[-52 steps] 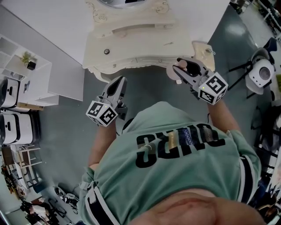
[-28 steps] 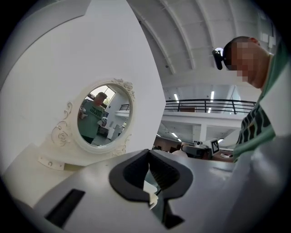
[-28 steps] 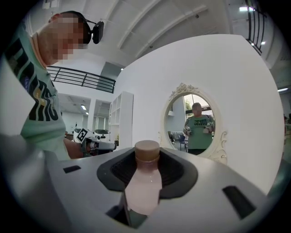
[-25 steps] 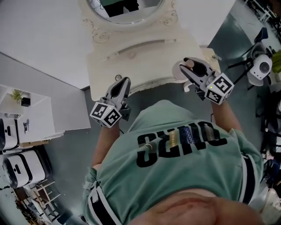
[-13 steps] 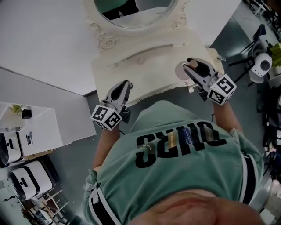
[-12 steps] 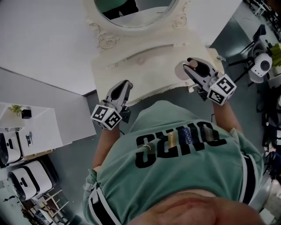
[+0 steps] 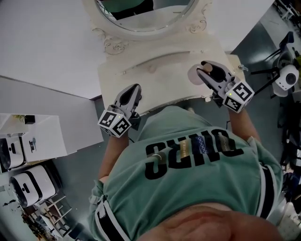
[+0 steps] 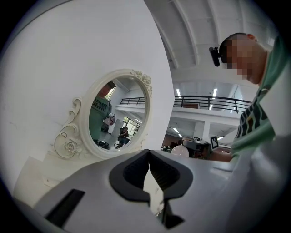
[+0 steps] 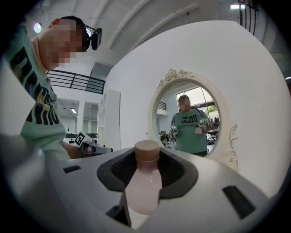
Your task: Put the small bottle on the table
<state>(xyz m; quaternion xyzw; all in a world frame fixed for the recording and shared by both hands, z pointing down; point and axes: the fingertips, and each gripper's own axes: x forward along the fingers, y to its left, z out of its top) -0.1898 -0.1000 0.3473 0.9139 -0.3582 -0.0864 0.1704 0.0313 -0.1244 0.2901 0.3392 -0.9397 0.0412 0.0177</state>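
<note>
The small bottle (image 9: 142, 186) is pale pink with a tan cap (image 9: 147, 150). My right gripper (image 9: 146, 169) is shut on it, cap pointing away along the jaws. In the head view the right gripper (image 7: 208, 69) holds the bottle (image 7: 196, 75) above the right part of the cream dressing table (image 7: 155, 70). My left gripper (image 7: 133, 90) hovers at the table's front left edge. In its own view the left gripper (image 8: 149, 157) is shut with nothing between its pads.
An oval mirror (image 7: 146, 14) in an ornate frame stands at the back of the table against a white wall. White shelving (image 7: 28, 136) stands on the grey floor to the left. A white device on a stand (image 7: 287, 77) is to the right.
The table and mirror have come closer under both grippers. My right gripper still holds the bottle, now over the table's right part; the left gripper has reached the table's front edge.
</note>
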